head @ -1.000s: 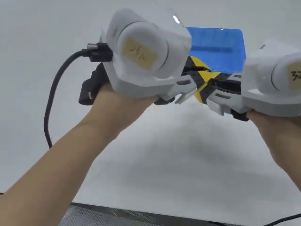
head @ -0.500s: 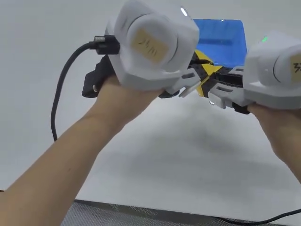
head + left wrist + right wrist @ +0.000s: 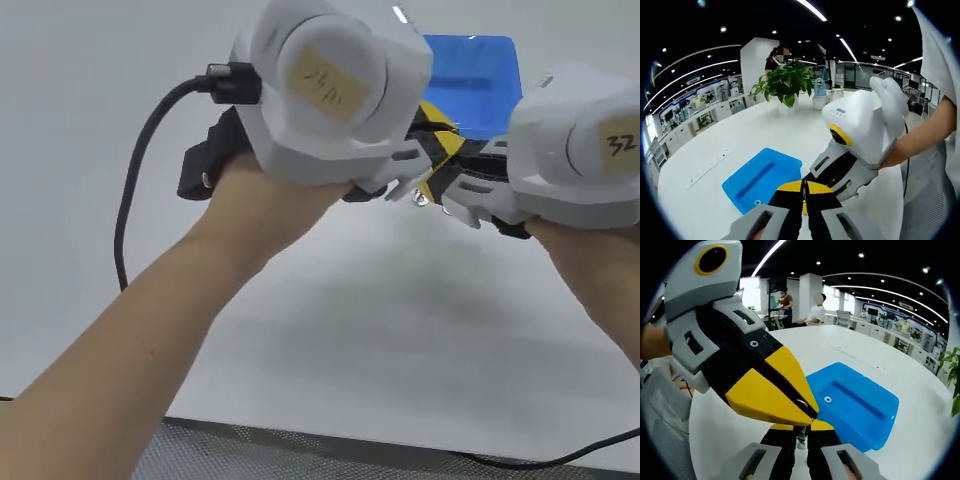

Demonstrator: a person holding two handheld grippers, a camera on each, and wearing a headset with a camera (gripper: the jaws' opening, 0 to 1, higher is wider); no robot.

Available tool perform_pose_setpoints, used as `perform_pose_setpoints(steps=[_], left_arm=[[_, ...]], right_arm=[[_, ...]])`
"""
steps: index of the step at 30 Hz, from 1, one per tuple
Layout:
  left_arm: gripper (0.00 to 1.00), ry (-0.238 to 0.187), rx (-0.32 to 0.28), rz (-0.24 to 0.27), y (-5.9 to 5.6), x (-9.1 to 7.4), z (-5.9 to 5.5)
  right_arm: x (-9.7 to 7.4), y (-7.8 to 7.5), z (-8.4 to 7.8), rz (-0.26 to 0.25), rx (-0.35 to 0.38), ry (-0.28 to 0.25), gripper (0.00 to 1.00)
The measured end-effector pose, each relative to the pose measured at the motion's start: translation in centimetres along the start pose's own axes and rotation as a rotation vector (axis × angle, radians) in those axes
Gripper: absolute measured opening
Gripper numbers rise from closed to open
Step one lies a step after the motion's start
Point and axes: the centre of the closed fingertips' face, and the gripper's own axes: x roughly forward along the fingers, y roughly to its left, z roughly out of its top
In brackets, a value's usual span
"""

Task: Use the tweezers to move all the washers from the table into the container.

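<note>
The left gripper was clenched, its tips just beside the right gripper, whose grip I couldn't tell. Any handover there probably wanted slow, squared jaws. Beyond, one washer lay in the blue container; the tweezers were unclear.

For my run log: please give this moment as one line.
left gripper fingers shut | right gripper close beside it | washer in blue container
</note>
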Motion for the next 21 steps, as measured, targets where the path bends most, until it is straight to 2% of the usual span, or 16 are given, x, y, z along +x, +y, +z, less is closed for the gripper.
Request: perform_pose_setpoints(steps=[4, 11, 15, 21], left_arm=[[0.0, 0.007, 0.033, -0.003, -0.3, -0.4, 0.3], [0.0, -0.022, 0.049, 0.001, 0.0, -1.0, 1.9], [0.0, -0.038, 0.071, 0.017, 0.7, -1.2, 3.0], [0.0, -0.088, 0.081, 0.052, 2.3, -1.3, 4.8]], right_arm=[[-0.3, 0.3, 0.4, 0.007, -0.012, -0.003, 0.04], [-1.3, -0.2, 2.1, -0.015, -0.037, -0.027, 0.03], [-1.5, -0.8, 3.3, -0.03, -0.047, -0.05, 0.03], [-1.9, -2.5, 5.4, -0.057, -0.068, -0.09, 0.03]])
